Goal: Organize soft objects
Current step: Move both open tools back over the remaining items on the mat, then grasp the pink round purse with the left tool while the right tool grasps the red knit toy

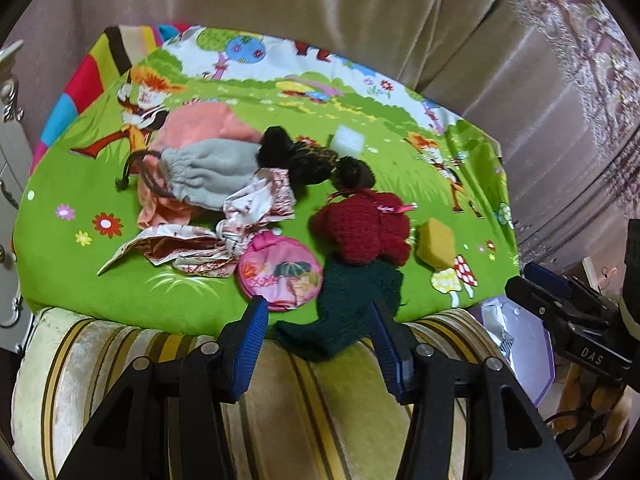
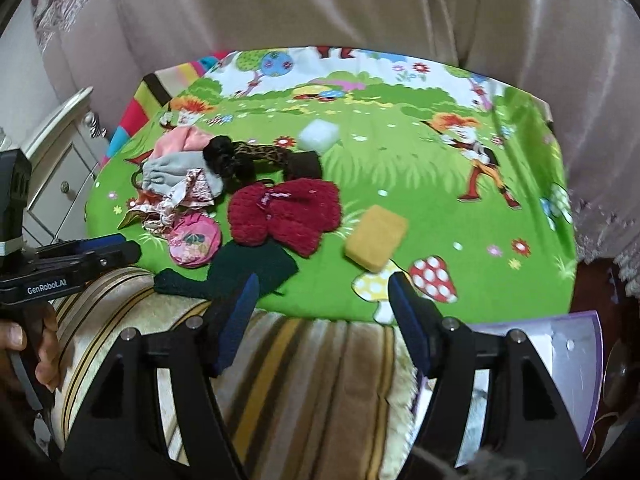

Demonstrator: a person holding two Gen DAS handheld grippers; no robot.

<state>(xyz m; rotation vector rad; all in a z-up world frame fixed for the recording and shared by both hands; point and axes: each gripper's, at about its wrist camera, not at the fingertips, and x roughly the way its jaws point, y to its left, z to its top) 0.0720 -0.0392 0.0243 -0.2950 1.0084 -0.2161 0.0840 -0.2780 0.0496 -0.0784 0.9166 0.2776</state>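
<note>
Soft toys heaped on the green cloth (image 1: 60,264), the dark green knit (image 1: 352,304) lying straight ahead between the empty, spread left gripper (image 1: 318,320), nearer than the open right gripper (image 2: 320,304)

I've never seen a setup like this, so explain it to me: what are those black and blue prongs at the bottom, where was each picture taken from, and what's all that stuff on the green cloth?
The prongs are two-finger grippers a person holds, each with a camera looking along its fingers. One picture is from the left gripper, the other from the right gripper. Both are open and hold nothing. On the cartoon-printed green cloth lie soft things: a red knitted piece, a dark green knitted piece, a yellow sponge, a white sponge, a round pink pouch and a grey drawstring bag.
</note>
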